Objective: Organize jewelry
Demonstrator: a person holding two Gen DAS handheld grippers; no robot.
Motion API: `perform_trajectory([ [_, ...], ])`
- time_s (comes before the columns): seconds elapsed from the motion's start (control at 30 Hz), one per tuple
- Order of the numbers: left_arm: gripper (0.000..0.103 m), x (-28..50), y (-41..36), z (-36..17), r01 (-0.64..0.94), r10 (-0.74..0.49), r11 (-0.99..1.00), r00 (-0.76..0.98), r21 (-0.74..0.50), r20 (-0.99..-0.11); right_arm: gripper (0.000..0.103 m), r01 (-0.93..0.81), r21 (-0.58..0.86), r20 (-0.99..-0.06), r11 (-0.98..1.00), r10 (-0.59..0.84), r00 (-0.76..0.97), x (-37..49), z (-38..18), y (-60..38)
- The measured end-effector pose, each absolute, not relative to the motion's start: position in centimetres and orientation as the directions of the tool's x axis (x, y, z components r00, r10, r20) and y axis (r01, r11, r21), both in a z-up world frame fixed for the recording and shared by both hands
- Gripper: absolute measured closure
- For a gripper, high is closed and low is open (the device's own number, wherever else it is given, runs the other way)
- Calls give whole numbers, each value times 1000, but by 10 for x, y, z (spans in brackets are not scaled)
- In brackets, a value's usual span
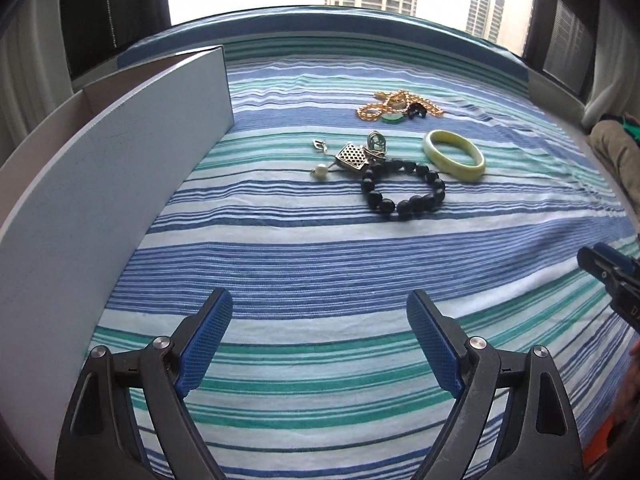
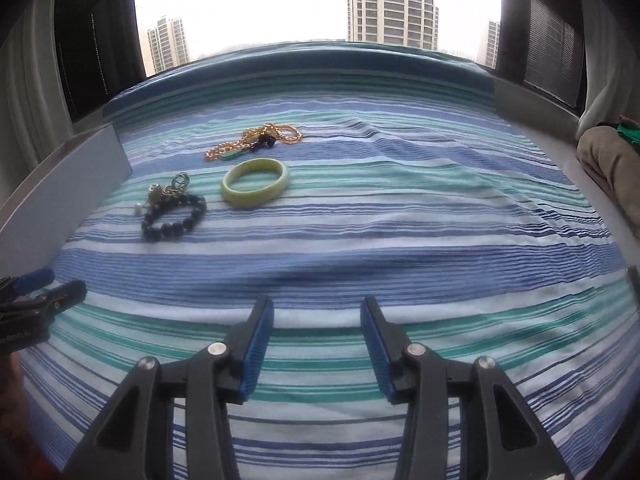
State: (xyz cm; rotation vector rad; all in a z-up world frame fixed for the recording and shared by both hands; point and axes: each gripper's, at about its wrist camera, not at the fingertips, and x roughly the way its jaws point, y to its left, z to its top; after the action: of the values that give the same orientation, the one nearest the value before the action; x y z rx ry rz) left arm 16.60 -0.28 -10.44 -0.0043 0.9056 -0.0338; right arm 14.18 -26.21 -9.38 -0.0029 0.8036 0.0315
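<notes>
A striped cloth (image 1: 320, 264) in blue, teal and white covers a wide flat surface that runs to a window (image 2: 280, 0) at the far side, where pale high-rise towers (image 2: 392, 4) stand against a bright sky; dark curtains hang at both sides of the glass. On the left of the cloth stands a pale grey box (image 1: 120, 160) with an upright wall, its inside only partly visible. The jewelry lies together on the far-middle part of the cloth, to the right of the box. There is one gold chain necklace (image 1: 394, 106) farthest away, heaped with a small green piece and a dark piece on it. Nearer lies one pale yellow-green bangle (image 1: 454, 155), flat on the cloth. Just left of it lies one black bead bracelet (image 1: 402, 190), and touching its far-left edge is a small cluster of silver-toned pieces (image 1: 362, 152), too tangled to count, with one white pearl (image 1: 320, 169) beside it and one tiny silver charm (image 1: 319, 145) a little apart. The left hand-held gripper (image 1: 320, 344) hovers over the near cloth with its blue-padded fingers spread wide and nothing between them. The right hand-held gripper (image 2: 317, 344) hangs near it to the right, its fingers parted more narrowly, also holding nothing and well apart from the jewelry.
</notes>
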Motion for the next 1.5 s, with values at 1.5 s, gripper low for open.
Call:
perform_trajectory([
  [1.5, 0, 183, 0, -127, 22, -14, 1000, 590, -1, -807, 48, 60, -21, -763, 998, -55, 644, 171, -120, -293],
])
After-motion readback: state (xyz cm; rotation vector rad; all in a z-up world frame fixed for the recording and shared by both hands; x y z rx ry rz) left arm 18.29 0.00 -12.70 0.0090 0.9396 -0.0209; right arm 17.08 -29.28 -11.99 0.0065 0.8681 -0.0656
